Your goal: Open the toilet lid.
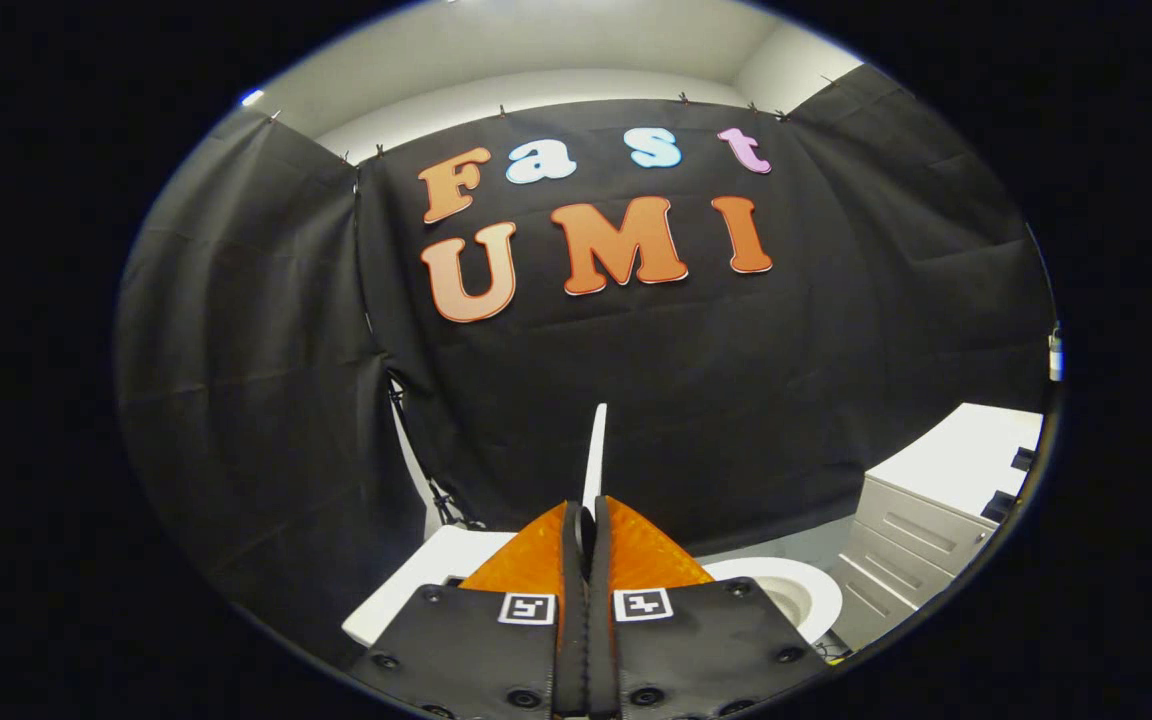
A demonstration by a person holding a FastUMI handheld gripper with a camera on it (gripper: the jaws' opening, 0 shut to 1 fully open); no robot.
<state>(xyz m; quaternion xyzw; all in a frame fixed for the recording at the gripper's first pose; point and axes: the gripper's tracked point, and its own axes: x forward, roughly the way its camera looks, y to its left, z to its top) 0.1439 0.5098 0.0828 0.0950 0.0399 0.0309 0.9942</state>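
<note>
Gripper view shows the gripper (588,515) with its 2 orange fingers (636,555) drawn together, clamped on the thin edge of the white toilet lid (595,455). The lid stands upright, seen edge-on, rising from between the fingertips. Below and right of the fingers lies the white toilet seat (816,590) with the bowl exposed. Left of the fingers sits the white cistern top (436,570). Further right stands a white drawer cabinet (921,530). Beyond hangs the black cloth wall (736,380).
</note>
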